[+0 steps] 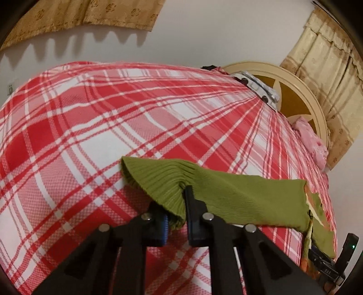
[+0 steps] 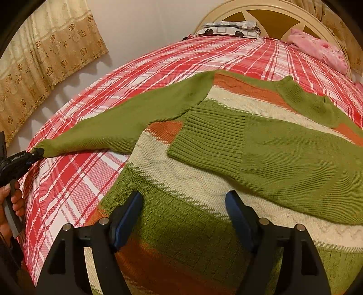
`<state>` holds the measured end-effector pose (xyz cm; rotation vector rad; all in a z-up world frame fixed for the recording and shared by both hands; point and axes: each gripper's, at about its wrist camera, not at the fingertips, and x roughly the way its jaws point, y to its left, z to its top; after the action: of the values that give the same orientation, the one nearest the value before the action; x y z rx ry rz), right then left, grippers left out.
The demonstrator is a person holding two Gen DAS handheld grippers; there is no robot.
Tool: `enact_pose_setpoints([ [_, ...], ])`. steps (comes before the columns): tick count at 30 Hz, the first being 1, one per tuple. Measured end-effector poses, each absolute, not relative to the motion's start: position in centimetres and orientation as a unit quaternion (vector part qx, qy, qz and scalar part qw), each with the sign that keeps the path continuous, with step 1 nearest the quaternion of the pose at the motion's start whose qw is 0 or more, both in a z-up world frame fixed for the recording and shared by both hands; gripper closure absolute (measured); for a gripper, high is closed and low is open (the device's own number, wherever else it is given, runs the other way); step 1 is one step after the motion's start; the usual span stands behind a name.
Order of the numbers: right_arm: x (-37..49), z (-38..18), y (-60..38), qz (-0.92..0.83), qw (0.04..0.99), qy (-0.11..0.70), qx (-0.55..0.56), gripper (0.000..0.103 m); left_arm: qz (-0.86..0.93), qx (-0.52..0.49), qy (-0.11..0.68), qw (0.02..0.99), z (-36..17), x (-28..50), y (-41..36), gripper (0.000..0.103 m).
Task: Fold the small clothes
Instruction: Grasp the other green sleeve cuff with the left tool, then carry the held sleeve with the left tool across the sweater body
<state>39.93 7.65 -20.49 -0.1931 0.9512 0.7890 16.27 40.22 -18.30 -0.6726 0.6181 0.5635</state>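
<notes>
On the left, my left gripper (image 1: 179, 204) is clenched on the ribbed cuff (image 1: 156, 179) of the outstretched sleeve (image 2: 127, 122); the right wrist view shows that sleeve pulled out sideways across the plaid bedspread (image 1: 90, 118), with a person's hand (image 2: 13, 199) on the gripper handle at the bed's edge.

The knitted sweater (image 2: 192, 181), green with cream and orange bands, lies flat in the middle of the bed. I judge it soft, limp and fairly light, likely to stretch and sag if lifted by one point, so cuffs, hem and shoulder seams are the sound places to take hold.

My right gripper (image 2: 183, 215) hangs over the sweater's lower body, fingers released, nothing between them. The other sleeve (image 2: 261, 145) is already laid across the chest.

Farther right, a pink cloth (image 2: 317, 50) and a patterned pillow (image 2: 226, 29) sit by the headboard (image 2: 217, 18), well apart. Nothing blocks the fold.
</notes>
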Motion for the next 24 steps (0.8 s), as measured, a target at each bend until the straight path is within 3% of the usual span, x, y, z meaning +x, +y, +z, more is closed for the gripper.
enact_pose_setpoints([
  [12, 40.1, -20.3, 7.5, 0.38, 0.808, 0.445, -0.074, 0.026, 0.218, -0.291, 0.234, 0.901, -12.0, 17.0, 37.9, 0.093],
  [19, 41.3, -19.0, 4.5, 0.382, 0.809, 0.447, 0.023, 0.026, 0.165, -0.245, 0.209, 0.932, -7.1, 19.0, 34.2, 0.094],
  [24, 40.6, -17.5, 1.8, 0.353, 0.828, 0.435, 0.024, 0.026, 0.152, -0.215, 0.191, 0.946, -4.8, 20.0, 32.3, 0.094],
])
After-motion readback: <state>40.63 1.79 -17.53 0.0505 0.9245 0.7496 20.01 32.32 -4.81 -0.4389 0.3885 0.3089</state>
